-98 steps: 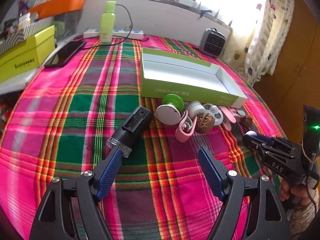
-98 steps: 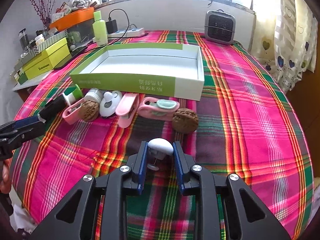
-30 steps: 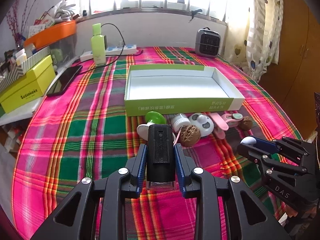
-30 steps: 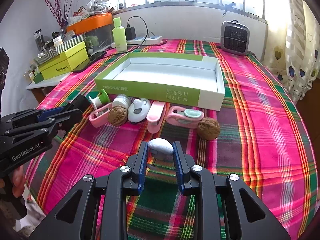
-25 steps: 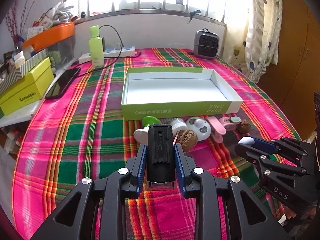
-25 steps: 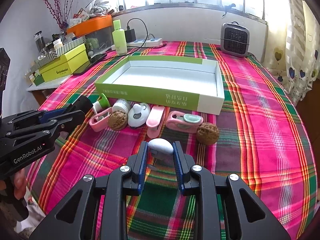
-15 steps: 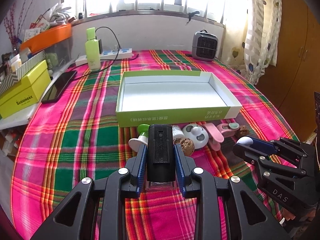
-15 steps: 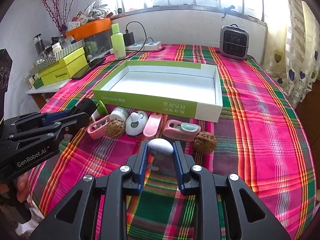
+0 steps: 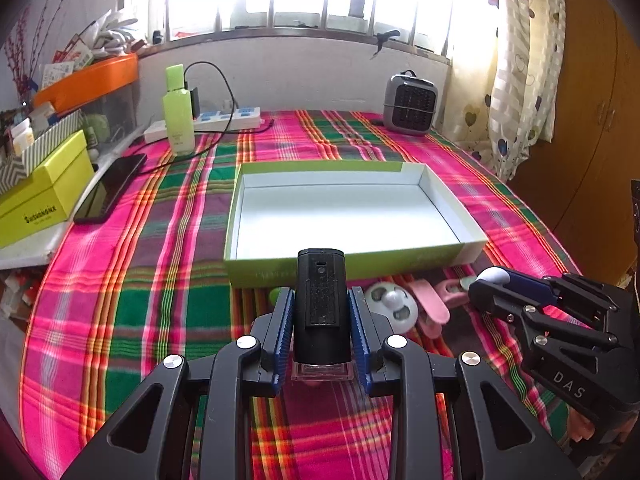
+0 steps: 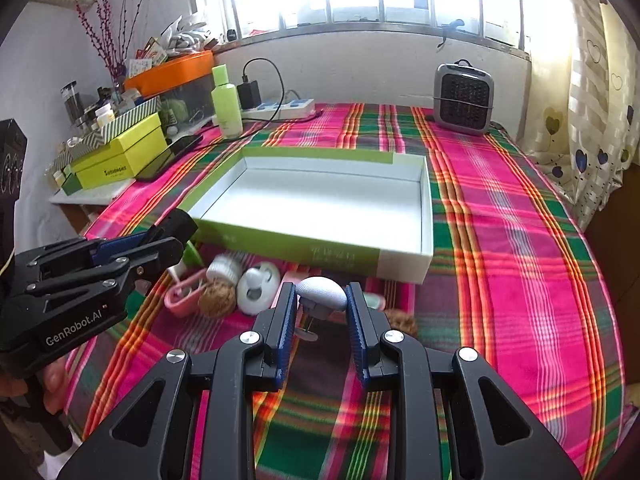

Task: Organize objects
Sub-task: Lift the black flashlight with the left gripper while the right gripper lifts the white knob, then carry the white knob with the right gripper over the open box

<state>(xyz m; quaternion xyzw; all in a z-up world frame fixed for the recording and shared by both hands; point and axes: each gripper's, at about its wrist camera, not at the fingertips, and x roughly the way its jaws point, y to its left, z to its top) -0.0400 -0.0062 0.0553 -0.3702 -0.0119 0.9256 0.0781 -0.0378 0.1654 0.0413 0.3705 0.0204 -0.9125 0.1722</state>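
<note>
Both grippers have risen off the table with their loads since a moment ago, and the green tray (image 9: 348, 268) now sits closer under them. Left gripper (image 9: 322, 320): its blue fingers (image 9: 282, 332) are nearly closed, pressed on either side of a black block (image 9: 320, 308) held upright, above the cloth just short of the tray's near wall. Right gripper (image 10: 320, 312): its fingers (image 10: 286, 320) pinch a small white knob (image 10: 322, 292) with a thin pin hanging beneath it. On the plaid table (image 10: 520, 280), in a row against the tray's near wall, lie a walnut (image 10: 216, 300), a white round gadget (image 10: 258, 280), a white brush (image 10: 226, 266) and a pink clip (image 10: 184, 296). A second walnut (image 10: 402, 324) peeks out beside the right fingers. The tray itself is empty. A heater (image 10: 464, 98) stands at the far edge.
</note>
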